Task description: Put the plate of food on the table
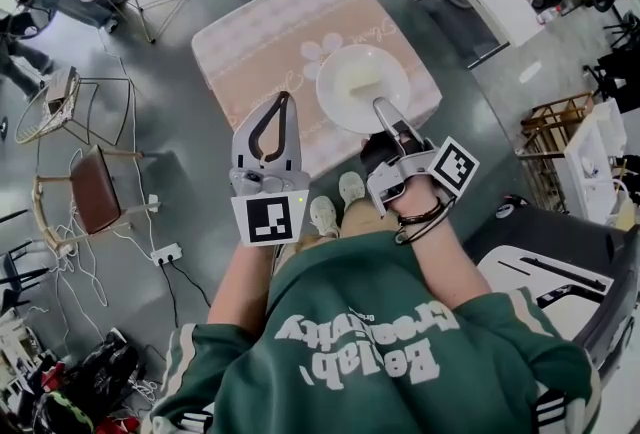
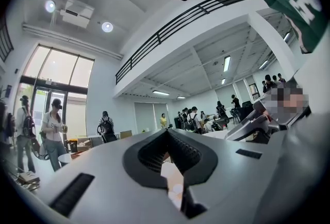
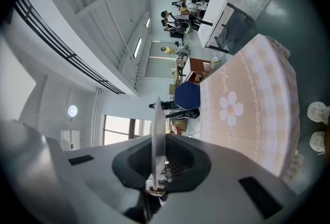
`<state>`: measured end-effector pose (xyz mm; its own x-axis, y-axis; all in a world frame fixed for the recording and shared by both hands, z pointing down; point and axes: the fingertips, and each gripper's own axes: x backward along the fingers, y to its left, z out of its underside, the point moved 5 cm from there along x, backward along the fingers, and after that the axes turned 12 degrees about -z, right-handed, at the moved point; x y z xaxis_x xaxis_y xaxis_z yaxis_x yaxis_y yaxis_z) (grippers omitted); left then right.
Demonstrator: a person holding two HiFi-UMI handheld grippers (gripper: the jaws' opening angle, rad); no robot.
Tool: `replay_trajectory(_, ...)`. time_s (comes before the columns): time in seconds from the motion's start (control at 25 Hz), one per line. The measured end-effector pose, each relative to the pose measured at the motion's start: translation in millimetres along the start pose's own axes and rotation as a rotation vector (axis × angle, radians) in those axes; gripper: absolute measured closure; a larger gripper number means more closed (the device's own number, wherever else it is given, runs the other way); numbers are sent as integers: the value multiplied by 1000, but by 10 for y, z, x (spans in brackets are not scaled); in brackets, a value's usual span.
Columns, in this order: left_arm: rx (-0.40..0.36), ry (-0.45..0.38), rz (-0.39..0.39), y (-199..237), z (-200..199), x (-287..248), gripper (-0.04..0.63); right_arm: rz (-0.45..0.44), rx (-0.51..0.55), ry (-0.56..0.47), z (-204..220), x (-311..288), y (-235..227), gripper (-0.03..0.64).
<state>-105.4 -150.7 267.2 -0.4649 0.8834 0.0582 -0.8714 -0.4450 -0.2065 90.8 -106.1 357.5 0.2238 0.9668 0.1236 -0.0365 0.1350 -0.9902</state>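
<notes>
Head view: white plate (image 1: 362, 87) carrying pale food, over the right part of the table (image 1: 250, 42) with its pink flowered cloth. Resting or just clear of the cloth: cannot tell. Near rim of plate taken by right gripper (image 1: 383, 108).

Right gripper view: plate (image 3: 156, 130) edge-on, a thin white line nipped fast between the clenched jaws of right gripper (image 3: 158, 166). Food seen in head view only. Flower print, blue chair (image 3: 186, 96) beyond the table and shoes (image 3: 317, 114) also on show here.

Left gripper (image 1: 283, 100) in head view: over the near table edge, left of plate, apart from it.

Left gripper view: jaw tips of left gripper (image 2: 167, 134) closed together, grasping nothing. Aimed outward at a bright hall with railing, ceiling lamps and distant people.
</notes>
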Motion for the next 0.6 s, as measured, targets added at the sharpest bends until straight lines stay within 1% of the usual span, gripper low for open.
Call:
replay_trajectory(0.2, 19, 3, 0, 2, 48, -256, 586, 20, -4, 23, -105, -211, -79, 583)
replay_trajectory(0.32, 4, 8, 4, -24, 83, -369, 586, 27, -11, 40, -173, -325, -151, 584)
replay_trajectory(0.48, -7, 11, -18, -72, 119, -341, 586, 32, -5, 66, -197, -347, -246, 583)
replay_trajectory(0.6, -21, 25, -30, -106, 135, -408, 586, 40, -32, 81, -266, -433, -353, 583)
